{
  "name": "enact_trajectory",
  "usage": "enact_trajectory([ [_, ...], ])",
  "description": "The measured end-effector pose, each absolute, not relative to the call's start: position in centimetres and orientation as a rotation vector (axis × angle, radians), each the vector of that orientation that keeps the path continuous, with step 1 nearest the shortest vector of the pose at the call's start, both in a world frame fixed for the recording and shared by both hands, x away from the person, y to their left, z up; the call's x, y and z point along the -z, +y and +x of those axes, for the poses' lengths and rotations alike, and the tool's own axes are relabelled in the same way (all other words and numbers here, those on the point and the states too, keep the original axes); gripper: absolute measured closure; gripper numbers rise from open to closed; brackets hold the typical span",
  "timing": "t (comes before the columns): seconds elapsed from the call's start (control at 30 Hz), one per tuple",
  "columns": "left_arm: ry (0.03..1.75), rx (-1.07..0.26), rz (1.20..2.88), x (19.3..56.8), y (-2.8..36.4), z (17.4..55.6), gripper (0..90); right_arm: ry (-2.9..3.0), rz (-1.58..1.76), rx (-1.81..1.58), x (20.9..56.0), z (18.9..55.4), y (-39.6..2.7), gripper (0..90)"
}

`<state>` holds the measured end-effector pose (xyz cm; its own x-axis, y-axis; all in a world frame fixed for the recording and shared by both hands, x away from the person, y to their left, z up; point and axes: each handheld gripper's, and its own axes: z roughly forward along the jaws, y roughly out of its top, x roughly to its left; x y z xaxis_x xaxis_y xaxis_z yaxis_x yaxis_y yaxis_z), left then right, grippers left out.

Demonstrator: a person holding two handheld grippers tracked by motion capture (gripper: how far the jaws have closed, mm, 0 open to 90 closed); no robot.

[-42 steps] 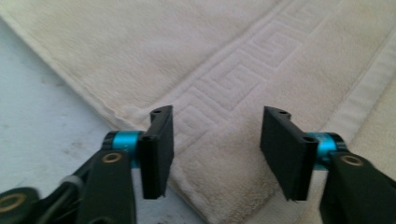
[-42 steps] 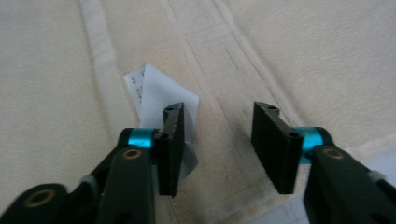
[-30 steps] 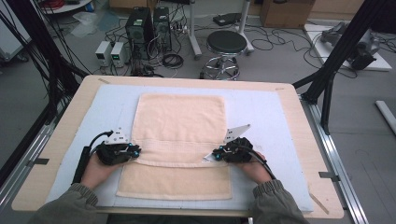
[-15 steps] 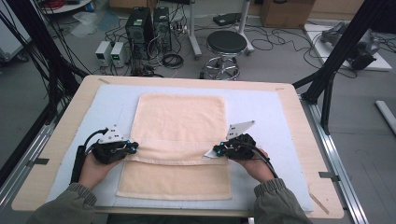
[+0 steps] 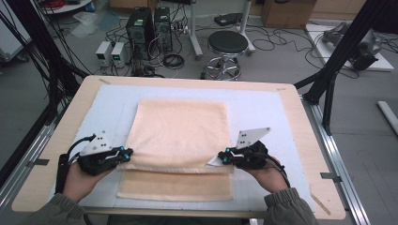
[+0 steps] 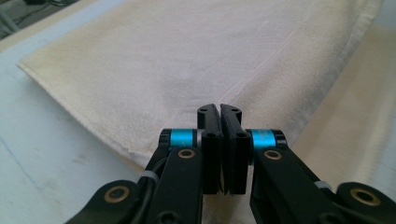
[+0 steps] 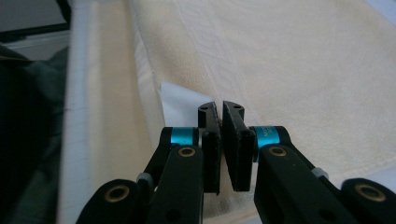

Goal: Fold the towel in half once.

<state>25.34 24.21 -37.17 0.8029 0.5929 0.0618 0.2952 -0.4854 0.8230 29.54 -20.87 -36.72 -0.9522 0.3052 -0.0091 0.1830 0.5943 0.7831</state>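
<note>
Workshop table with a pale blue mat: folding a peach towel front to back

A wooden table (image 5: 300, 112) topped by a pale blue mat (image 5: 263, 110) carries the peach towel (image 5: 180, 126) at its middle, its near part partly doubled over, a strip of the lower layer bare below the fold. The left gripper (image 5: 126, 152) and right gripper (image 5: 223, 158) pinch the lifted edge at either side, jaws closed on the cloth. To do this well, I judge both hands should travel level and together, keeping the edge taut, and lay it square on the far hem
</note>
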Motion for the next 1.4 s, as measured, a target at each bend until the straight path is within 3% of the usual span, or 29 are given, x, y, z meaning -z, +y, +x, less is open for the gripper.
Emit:
enact_trajectory([
  [0.1,0.614,-0.389,2.139,38.1,24.3,23.4,85.2,2.726,0.369,-1.31,36.5,28.0,-21.1,83.5],
  [0.2,0.623,-0.367,2.171,39.5,24.1,23.1,66.7,2.786,0.399,-1.288,37.5,27.9,-21.2,68.8],
  [0.23,0.63,-0.35,2.175,39.9,24.1,23.4,64.6,2.788,0.412,-1.272,37.8,28.1,-21.2,67.3],
  [0.57,0.62,-0.358,2.189,41.3,23.6,25.1,57.9,2.783,0.349,-1.125,39.6,28.6,-20.7,62.2],
  [0.83,0.638,-0.437,2.16,41.4,23.2,26.9,47.3,2.656,0.447,-1.023,39.0,30.3,-24.4,57.7],
  [1.03,0.673,-0.45,2.129,41.6,22.7,28.5,40.2,2.642,0.542,-1.135,40.2,31.0,-24.1,54.0],
  [1.2,0.716,-0.431,2.134,42.3,22.5,29.8,40.0,2.675,0.617,-1.216,42.8,32.0,-21.8,58.1],
  [1.3,0.716,-0.367,2.176,43.0,22.5,30.1,53.6,2.714,0.615,-1.2,43.6,32.4,-21.2,64.4],
  [1.4,0.728,-0.323,2.202,43.7,22.5,30.2,56.5,2.738,0.618,-1.2,43.8,32.5,-21.3,70.9],
])
